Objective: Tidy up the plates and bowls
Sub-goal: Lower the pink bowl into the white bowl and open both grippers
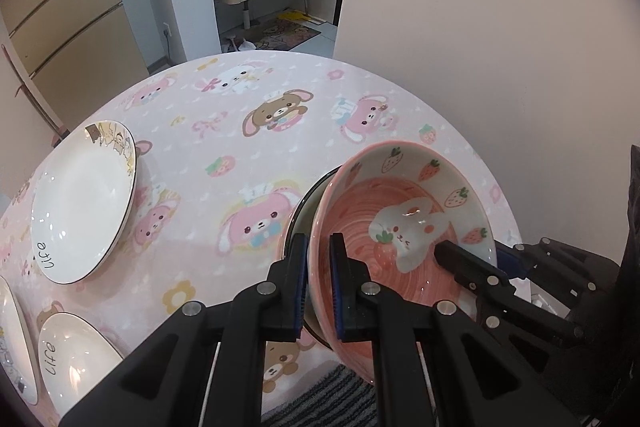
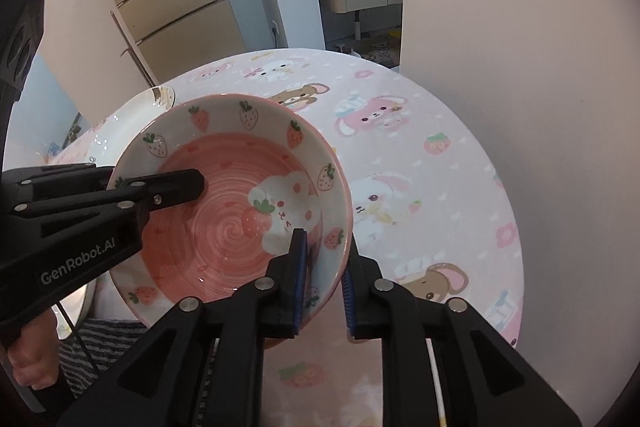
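Note:
A pink bowl (image 1: 400,211) with strawberries and a white rabbit is held tilted over the table. My left gripper (image 1: 320,243) is shut on its near rim, one finger inside and one outside. Just under it shows the edge of a dark-rimmed dish (image 1: 300,211). In the right wrist view the same bowl (image 2: 224,211) fills the middle. My right gripper (image 2: 324,247) straddles its rim, and a gap shows between the inner pad and the bowl wall. The left gripper (image 2: 152,183) comes in from the left, one finger (image 2: 180,185) lying inside the bowl.
A round table (image 1: 256,147) wears a pink cartoon cloth. White "Life" plates lie at left: one (image 1: 84,203) farther back, two (image 1: 76,351) (image 1: 12,339) near the edge. A plain wall (image 1: 500,47) stands close on the right. A person's hand (image 2: 28,359) shows at lower left.

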`<state>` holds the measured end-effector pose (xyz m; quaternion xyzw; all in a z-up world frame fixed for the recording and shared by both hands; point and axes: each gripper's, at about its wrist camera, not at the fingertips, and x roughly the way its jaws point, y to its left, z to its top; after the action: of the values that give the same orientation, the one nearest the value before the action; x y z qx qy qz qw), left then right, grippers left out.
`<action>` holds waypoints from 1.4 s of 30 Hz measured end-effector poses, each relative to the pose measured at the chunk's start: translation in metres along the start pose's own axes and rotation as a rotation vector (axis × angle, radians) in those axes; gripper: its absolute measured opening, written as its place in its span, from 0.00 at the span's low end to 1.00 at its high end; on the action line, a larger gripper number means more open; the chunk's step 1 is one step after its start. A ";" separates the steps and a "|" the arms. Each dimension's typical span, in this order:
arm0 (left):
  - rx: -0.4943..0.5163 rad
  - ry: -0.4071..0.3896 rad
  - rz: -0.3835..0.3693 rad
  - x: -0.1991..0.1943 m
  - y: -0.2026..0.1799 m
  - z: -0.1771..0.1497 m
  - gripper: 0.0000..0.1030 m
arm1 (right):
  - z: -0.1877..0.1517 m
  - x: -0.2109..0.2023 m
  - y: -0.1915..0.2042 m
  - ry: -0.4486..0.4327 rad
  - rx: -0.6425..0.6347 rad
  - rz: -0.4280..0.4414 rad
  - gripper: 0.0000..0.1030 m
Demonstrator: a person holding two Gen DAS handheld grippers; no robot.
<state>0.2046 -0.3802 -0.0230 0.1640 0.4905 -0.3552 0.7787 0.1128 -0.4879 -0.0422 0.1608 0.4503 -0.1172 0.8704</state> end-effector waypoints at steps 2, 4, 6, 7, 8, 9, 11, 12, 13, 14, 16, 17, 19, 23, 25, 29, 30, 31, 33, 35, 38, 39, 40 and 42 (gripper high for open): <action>-0.011 0.002 0.017 -0.001 0.002 0.001 0.12 | 0.001 -0.001 0.000 -0.004 -0.002 0.009 0.14; -0.008 0.000 0.050 -0.002 0.001 0.002 0.13 | 0.002 -0.004 0.002 -0.016 -0.007 0.010 0.13; 0.000 -0.003 0.049 -0.003 0.000 0.001 0.13 | 0.002 -0.005 0.003 -0.015 -0.010 0.002 0.13; -0.003 -0.006 0.045 -0.003 0.001 0.001 0.13 | 0.002 -0.005 0.003 -0.015 -0.011 0.002 0.13; -0.008 -0.007 0.038 -0.004 0.002 0.001 0.13 | 0.002 -0.005 0.003 -0.015 -0.012 0.004 0.13; -0.016 -0.006 0.031 -0.005 0.004 0.002 0.13 | 0.002 -0.004 0.003 -0.015 -0.010 0.008 0.13; -0.017 -0.022 0.029 -0.010 0.005 0.002 0.13 | 0.002 -0.005 0.000 -0.015 0.009 0.029 0.12; -0.012 -0.041 0.053 -0.015 0.006 0.002 0.13 | 0.003 -0.005 -0.001 -0.017 0.020 0.042 0.12; -0.015 -0.051 0.066 -0.017 0.007 0.002 0.13 | 0.004 -0.005 -0.002 -0.017 0.031 0.054 0.12; -0.025 -0.066 0.055 -0.022 0.010 0.003 0.13 | 0.005 -0.004 -0.003 -0.019 0.040 0.062 0.12; -0.033 -0.077 0.002 -0.025 0.014 0.003 0.13 | 0.008 -0.004 -0.001 -0.030 0.033 0.037 0.09; -0.024 -0.075 -0.007 -0.025 0.015 0.003 0.13 | 0.010 -0.003 0.000 -0.030 0.029 0.027 0.09; -0.030 -0.069 0.019 -0.022 0.016 0.003 0.13 | 0.012 -0.003 0.000 -0.026 0.030 0.024 0.08; -0.057 -0.047 0.024 -0.013 0.021 0.005 0.13 | 0.014 -0.002 -0.004 -0.014 0.039 0.042 0.08; -0.057 -0.042 0.027 -0.010 0.022 0.004 0.13 | 0.015 -0.002 -0.004 -0.015 0.042 0.035 0.08; -0.070 -0.028 0.017 -0.004 0.024 0.004 0.13 | 0.018 -0.006 -0.002 -0.033 0.031 0.003 0.08; -0.072 -0.026 0.023 -0.003 0.024 0.003 0.13 | 0.019 -0.007 -0.003 -0.037 0.030 0.001 0.08; -0.077 -0.025 0.020 -0.002 0.025 0.003 0.13 | 0.019 -0.008 -0.003 -0.040 0.030 0.001 0.08; -0.089 -0.028 0.013 -0.002 0.026 0.003 0.13 | 0.021 -0.009 -0.005 -0.043 0.030 0.005 0.08; -0.097 -0.034 0.007 -0.002 0.027 0.003 0.12 | 0.024 -0.009 -0.006 -0.040 0.032 0.008 0.08; -0.072 -0.057 0.004 0.000 0.025 0.003 0.10 | 0.032 -0.004 -0.003 -0.029 -0.006 0.001 0.08; -0.061 -0.055 0.013 0.002 0.023 0.003 0.10 | 0.035 -0.001 -0.003 -0.023 -0.024 0.009 0.08; -0.063 -0.050 0.018 0.002 0.023 0.003 0.10 | 0.038 0.001 -0.003 -0.015 -0.026 0.024 0.08; -0.058 -0.038 0.023 0.003 0.022 0.004 0.10 | 0.041 0.007 -0.007 0.009 -0.008 0.053 0.08</action>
<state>0.2237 -0.3683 -0.0264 0.1401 0.4839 -0.3348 0.7963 0.1447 -0.5108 -0.0265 0.1695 0.4504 -0.0914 0.8718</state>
